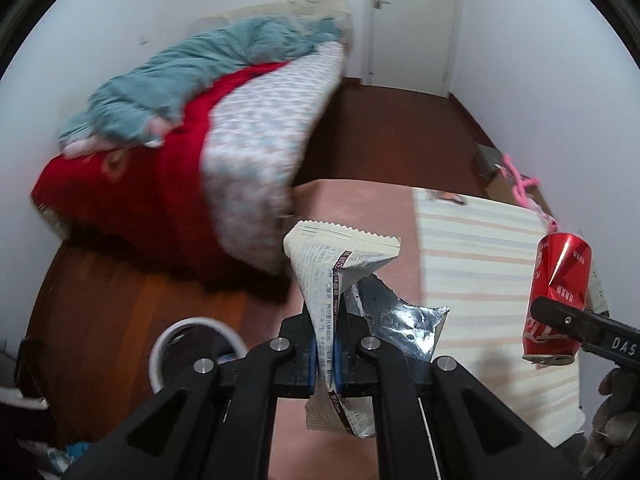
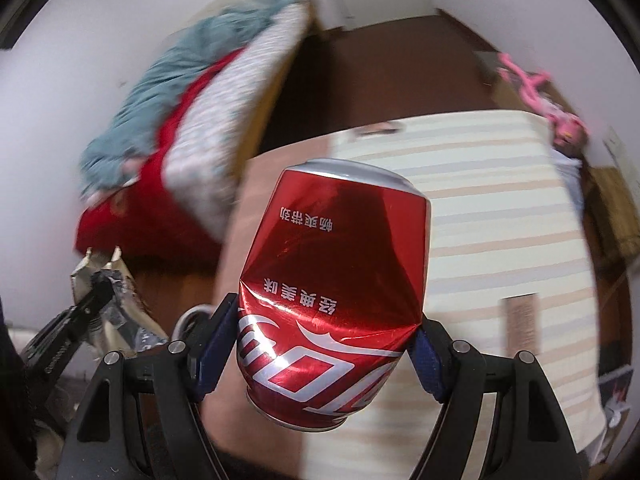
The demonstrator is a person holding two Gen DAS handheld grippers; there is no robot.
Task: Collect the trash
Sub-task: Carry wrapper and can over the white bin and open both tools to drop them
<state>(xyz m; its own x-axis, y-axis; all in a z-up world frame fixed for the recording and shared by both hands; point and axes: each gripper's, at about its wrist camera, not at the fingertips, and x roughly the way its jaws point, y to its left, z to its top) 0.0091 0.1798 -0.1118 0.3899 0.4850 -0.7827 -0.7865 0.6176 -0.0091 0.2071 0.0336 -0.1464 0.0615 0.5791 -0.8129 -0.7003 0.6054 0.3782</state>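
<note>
Bedding pile [image 1: 192,128] motion-blurred; bin [image 1: 188,344] half hidden behind left claw [image 1: 325,354]; bin contents unreadable.

White walls [image 1: 120,20] enclose a room with a dark reddish wooden floor [image 1: 400,128]; a white door [image 1: 412,20] stands at the far end; a bed [image 1: 248,128] piled with a teal blanket [image 1: 192,68] and red blanket [image 1: 132,196] lies along the left wall; a striped cloth [image 1: 480,264] covers a near surface.

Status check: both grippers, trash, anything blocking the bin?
Left gripper shut on wrapper. Right gripper shut on dented red can. White bin lower left, nothing seen blocking it.
</note>
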